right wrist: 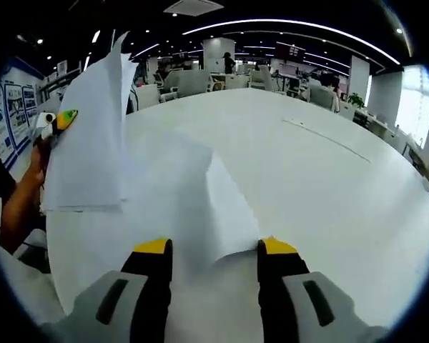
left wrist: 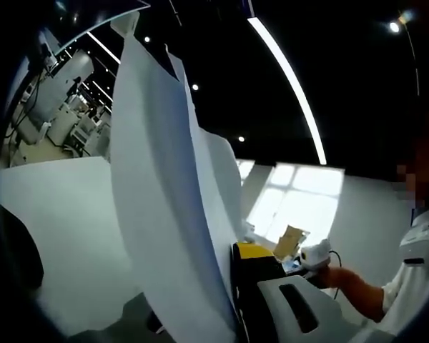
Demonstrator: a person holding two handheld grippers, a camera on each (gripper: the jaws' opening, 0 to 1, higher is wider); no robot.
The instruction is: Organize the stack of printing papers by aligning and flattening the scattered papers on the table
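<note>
My left gripper (left wrist: 234, 261) holds a bundle of white printing papers (left wrist: 164, 214) upright, close in front of its camera. One black jaw with a yellow pad shows right of the sheets, and the other jaw is hidden behind them. In the right gripper view the same gripper (right wrist: 57, 120) is at the left, with the lifted sheets (right wrist: 89, 143) standing off the table. More sheets (right wrist: 193, 193) lie flat and skewed on the white table (right wrist: 329, 186). My right gripper (right wrist: 216, 249) stands open low over the table, and a corner of the flat sheets reaches between its yellow-tipped jaws.
A person's arm (right wrist: 18, 207) and hand are at the left. The other hand (left wrist: 339, 279) holds the right gripper (left wrist: 314, 254). Beyond the table's far edge stand office desks and chairs (right wrist: 193, 78). The table's right half is bare.
</note>
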